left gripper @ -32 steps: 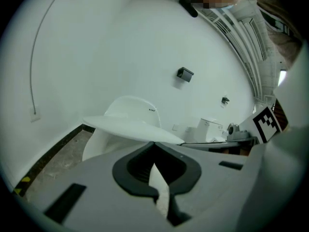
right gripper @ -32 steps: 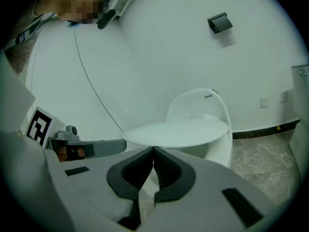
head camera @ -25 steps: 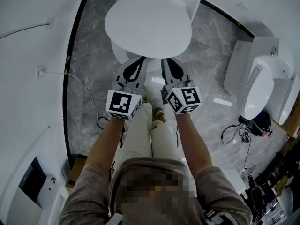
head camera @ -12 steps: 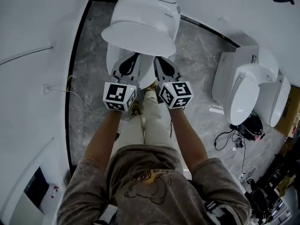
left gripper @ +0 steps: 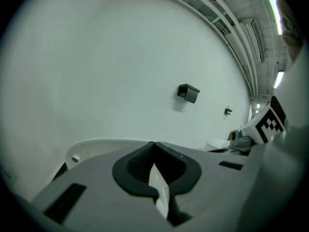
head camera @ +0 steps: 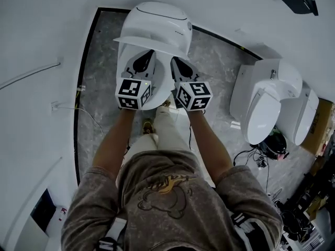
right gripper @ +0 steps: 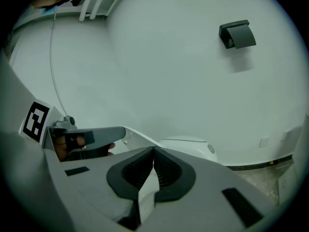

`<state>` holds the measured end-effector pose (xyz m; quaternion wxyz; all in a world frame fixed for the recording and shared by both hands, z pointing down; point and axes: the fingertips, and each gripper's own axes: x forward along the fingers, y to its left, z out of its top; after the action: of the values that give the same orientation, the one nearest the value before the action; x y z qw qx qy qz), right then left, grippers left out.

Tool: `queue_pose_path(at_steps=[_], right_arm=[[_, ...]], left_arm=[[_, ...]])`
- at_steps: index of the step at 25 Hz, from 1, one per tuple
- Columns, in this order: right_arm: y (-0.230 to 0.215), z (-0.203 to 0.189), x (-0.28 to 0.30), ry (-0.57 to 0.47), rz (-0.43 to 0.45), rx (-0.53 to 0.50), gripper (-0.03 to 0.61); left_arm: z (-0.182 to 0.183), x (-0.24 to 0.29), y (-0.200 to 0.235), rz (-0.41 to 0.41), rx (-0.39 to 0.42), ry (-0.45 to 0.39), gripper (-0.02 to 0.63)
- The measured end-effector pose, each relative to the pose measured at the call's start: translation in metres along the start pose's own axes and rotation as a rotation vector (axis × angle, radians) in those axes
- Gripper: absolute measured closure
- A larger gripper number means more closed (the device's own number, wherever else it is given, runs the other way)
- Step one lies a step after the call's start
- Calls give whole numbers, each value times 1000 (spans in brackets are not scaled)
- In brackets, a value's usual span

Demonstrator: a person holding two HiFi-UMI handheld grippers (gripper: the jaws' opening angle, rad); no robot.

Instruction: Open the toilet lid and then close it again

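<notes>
- White walls (head camera: 42,30) hem in a strip of grey marble floor (head camera: 97,51). The toilet stands at 12 o'clock from the person, backed against the far wall.
- At 9 o'clock a thin cable (head camera: 39,72) runs along the wall, well apart from the work.
- The left gripper (head camera: 148,55) has its jaws pressed together with nothing between them. Its tips point toward 12 o'clock, tucked beneath the front rim of the toilet lid (head camera: 154,22).
- That lid is tilted partway up off the seat (head camera: 121,69). Its long axis runs 6 to 12 o'clock, with the hinge at the 12 o'clock end and the free rim at 6 o'clock, over both grippers.
- The right gripper (head camera: 175,61) is likewise closed tight and empty. It sits just beside the left and equally near the rim, so neither hand is better placed. Whether either tip touches the lid's underside I cannot tell.
- The coming move likely swings the rim up and back toward 12 o'clock. The tank and wall behind would stop it there, and both sides look free.
- At 3 o'clock a second toilet (head camera: 264,106) stands well apart.
</notes>
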<state>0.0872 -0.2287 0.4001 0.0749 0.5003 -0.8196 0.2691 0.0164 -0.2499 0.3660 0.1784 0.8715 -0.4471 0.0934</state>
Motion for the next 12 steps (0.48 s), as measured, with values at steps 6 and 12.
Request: queue_pose_path(at_steps=[6,12], right_arm=[[-22,27,25,-4,-4,-1,552],[-38,42,44,11,6,1,552]], left_arm=[[23,39,11,0,3,1,604],[38,65,18,1,7,-5,604]])
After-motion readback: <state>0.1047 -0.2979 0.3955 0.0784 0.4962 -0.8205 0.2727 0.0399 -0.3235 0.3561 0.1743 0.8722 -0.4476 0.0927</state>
